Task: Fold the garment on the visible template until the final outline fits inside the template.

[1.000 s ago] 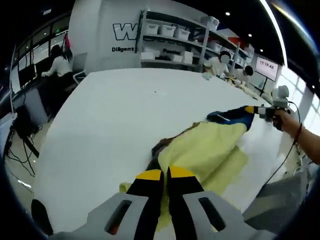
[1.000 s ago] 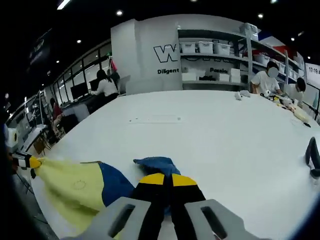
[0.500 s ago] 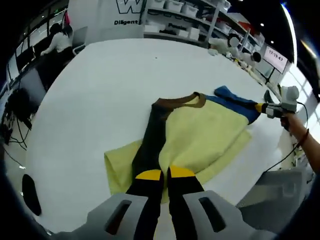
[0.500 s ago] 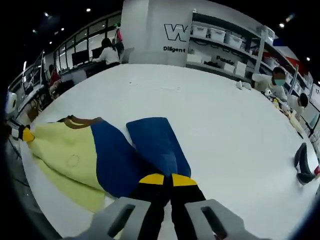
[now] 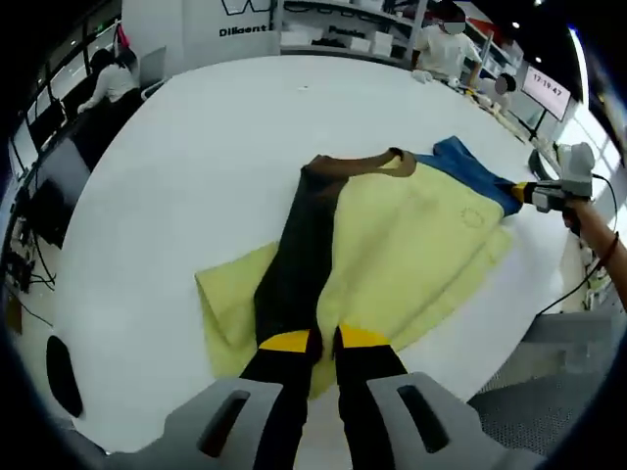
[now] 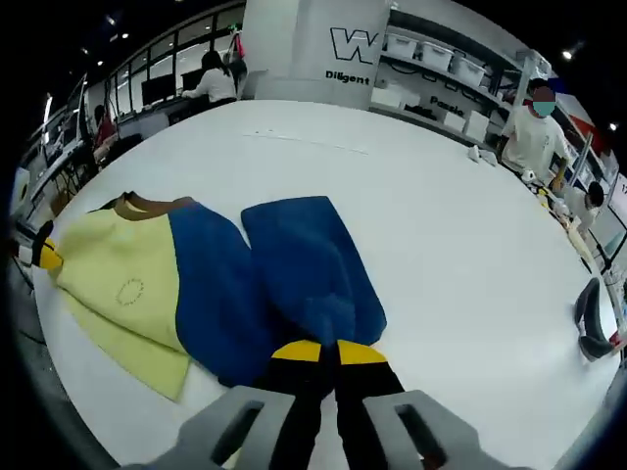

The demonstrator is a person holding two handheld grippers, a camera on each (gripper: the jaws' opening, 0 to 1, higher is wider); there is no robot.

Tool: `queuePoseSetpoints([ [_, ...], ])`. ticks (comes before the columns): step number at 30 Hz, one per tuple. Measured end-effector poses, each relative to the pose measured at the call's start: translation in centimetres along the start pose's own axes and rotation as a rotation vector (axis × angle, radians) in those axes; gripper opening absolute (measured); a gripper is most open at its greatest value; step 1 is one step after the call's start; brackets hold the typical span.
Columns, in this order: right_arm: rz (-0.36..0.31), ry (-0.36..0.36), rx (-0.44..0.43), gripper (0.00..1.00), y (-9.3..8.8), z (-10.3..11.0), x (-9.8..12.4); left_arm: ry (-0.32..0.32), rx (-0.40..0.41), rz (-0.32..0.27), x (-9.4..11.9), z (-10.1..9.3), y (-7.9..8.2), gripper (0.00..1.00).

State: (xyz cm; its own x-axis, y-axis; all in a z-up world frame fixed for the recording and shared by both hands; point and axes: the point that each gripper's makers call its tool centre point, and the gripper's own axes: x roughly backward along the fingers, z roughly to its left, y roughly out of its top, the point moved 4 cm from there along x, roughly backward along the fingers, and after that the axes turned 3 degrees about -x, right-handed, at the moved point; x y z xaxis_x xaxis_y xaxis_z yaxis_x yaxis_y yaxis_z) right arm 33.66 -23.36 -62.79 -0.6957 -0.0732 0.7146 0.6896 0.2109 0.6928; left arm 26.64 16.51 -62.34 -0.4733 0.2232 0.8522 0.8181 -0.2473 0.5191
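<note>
Garment spread for folding. You hold the left gripper (image 5: 313,340) pinched tight on the hem of the sweatshirt (image 5: 392,255) at 6 o'clock, and the right gripper (image 6: 320,351) pinched likewise on its blue side (image 6: 294,274); judged purpose: both edges held taut so the cloth lies flat on the white table (image 5: 196,147). The sweatshirt shows a yellow body, dark brown sleeve, brown collar toward 12 o'clock, blue sleeve. No template outline can be made out.
</note>
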Motion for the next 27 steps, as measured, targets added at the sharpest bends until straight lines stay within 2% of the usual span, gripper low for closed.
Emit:
queuePoseSetpoints([
  [1,-0.02,0.004,-0.005,0.0,0.3,0.1,0.2,-0.008,-0.004,0.001,0.3,0.0,0.1,0.24],
  [2,-0.054,0.021,-0.047,0.02,0.8,0.3,0.4,-0.032,0.018,-0.029,0.9,-0.2,0.5,0.3],
  [4,-0.093,0.041,-0.086,0.11,1.4,0.6,0.9,-0.045,0.012,-0.07,1.7,-0.2,1.1,0.35],
  [7,-0.133,0.09,-0.122,0.2,2.2,1.3,1.5,-0.023,-0.048,-0.1,2.9,0.6,1.6,0.33],
  [10,-0.14,0.123,-0.121,0.28,2.7,2.2,2.0,0.003,-0.049,-0.124,3.4,1.5,1.8,0.32],
  [11,-0.15,0.157,-0.131,0.32,3.0,3.0,2.0,0.014,-0.047,-0.135,3.3,2.1,1.7,0.31],
  [14,-0.162,0.201,-0.132,0.42,3.5,4.0,2.1,0.017,-0.062,-0.119,3.0,3.1,1.4,0.29],
  [19,-0.166,0.3,-0.148,0.62,4.0,6.2,2.1,-0.029,-0.1,-0.1,2.2,3.6,1.1,0.27],
  [22,-0.161,0.356,-0.177,0.7,4.1,7.3,2.0,-0.086,-0.114,-0.039,1.0,3.4,0.5,0.29],
  [27,-0.173,0.409,-0.166,0.9,4.3,8.6,2.1,-0.113,-0.143,0.003,-0.2,3.1,0.1,0.24],
])
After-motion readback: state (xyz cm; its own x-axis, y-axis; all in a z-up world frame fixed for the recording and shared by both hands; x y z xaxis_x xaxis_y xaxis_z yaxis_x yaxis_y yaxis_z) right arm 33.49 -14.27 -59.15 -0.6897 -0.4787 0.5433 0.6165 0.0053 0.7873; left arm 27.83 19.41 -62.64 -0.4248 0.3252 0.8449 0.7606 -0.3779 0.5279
